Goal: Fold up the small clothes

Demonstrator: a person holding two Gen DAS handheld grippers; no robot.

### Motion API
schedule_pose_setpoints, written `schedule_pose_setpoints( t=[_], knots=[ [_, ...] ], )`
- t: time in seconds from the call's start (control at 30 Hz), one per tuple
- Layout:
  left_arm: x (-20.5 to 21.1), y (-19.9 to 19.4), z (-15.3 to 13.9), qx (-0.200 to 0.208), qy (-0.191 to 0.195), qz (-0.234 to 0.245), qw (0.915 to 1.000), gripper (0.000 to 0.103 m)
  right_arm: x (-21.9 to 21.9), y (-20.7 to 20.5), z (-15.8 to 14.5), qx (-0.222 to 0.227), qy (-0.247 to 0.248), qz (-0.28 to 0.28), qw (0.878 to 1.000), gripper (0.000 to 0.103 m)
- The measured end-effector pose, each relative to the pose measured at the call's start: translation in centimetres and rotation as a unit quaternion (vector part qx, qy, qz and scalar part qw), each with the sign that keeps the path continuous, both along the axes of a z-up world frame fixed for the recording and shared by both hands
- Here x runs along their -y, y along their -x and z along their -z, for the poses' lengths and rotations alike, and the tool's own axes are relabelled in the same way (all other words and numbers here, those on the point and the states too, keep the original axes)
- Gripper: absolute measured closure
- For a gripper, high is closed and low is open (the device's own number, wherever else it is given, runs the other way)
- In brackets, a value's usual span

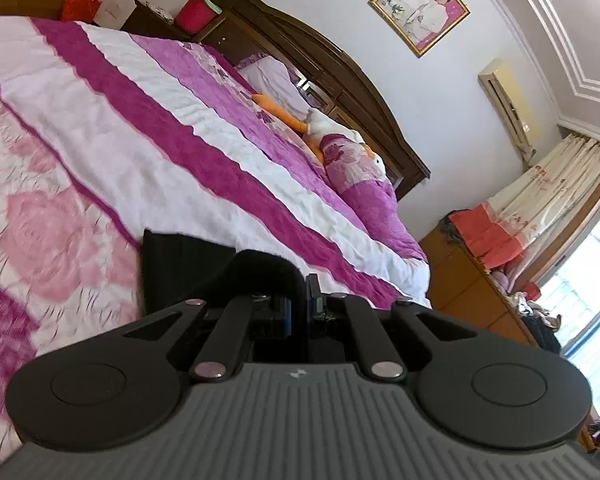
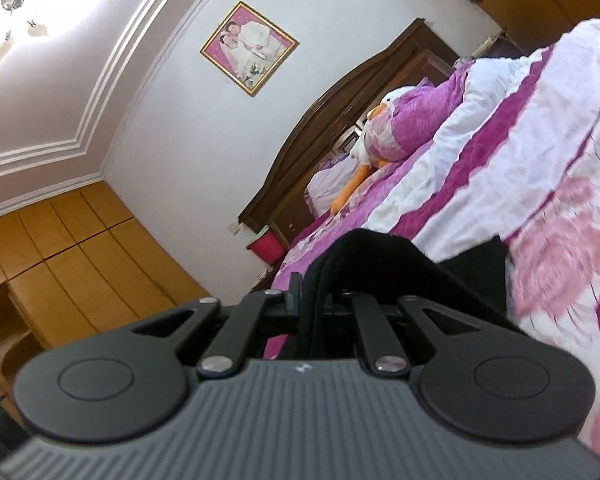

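Both grippers are tilted hard, cameras rolled so the bed (image 1: 80, 128) slants across each view. The left gripper (image 1: 298, 280) has its fingers together, clamped on a fold of the black garment (image 1: 180, 264), which trails down onto the bed's floral quilt. The right gripper (image 2: 310, 280) is likewise pinched tight on the black garment (image 2: 380, 252), lifted just above the bed (image 2: 540, 200).

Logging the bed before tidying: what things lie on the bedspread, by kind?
Black garment: 1, held by the left gripper and the right gripper
Goose toy: 1
Pillow: 1
Total: 3
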State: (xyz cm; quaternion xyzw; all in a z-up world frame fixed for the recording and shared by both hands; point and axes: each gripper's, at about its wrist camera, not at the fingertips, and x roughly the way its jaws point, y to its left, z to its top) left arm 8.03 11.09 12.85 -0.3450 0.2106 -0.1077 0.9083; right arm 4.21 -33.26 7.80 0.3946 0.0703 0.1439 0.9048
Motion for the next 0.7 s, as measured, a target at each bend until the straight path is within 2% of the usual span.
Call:
schedule_pose_setpoints(
  t=[0.27,0.47,0.63,0.7],
  knots=[
    [1.3,-8.2,2.1,-0.032,-0.036,-0.013,0.9988,0.096,-0.6,-6.6,0.8,-0.021,0.054,0.027,0.998,0.095],
    [2.6,-14.1,6.3,-0.085,-0.091,-0.023,0.9920,0.096,-1.3,-11.6,3.7,-0.075,0.094,0.036,0.992,0.095],
    [2.6,-17.6,10.1,-0.126,-0.117,-0.015,0.9850,0.096,-1.3,-14.3,6.6,-0.120,0.108,0.039,0.986,0.094],
    [2.6,-18.2,11.4,-0.131,-0.125,-0.012,0.9834,0.096,-1.3,-14.9,7.7,-0.139,0.108,0.038,0.984,0.093]
  ],
)
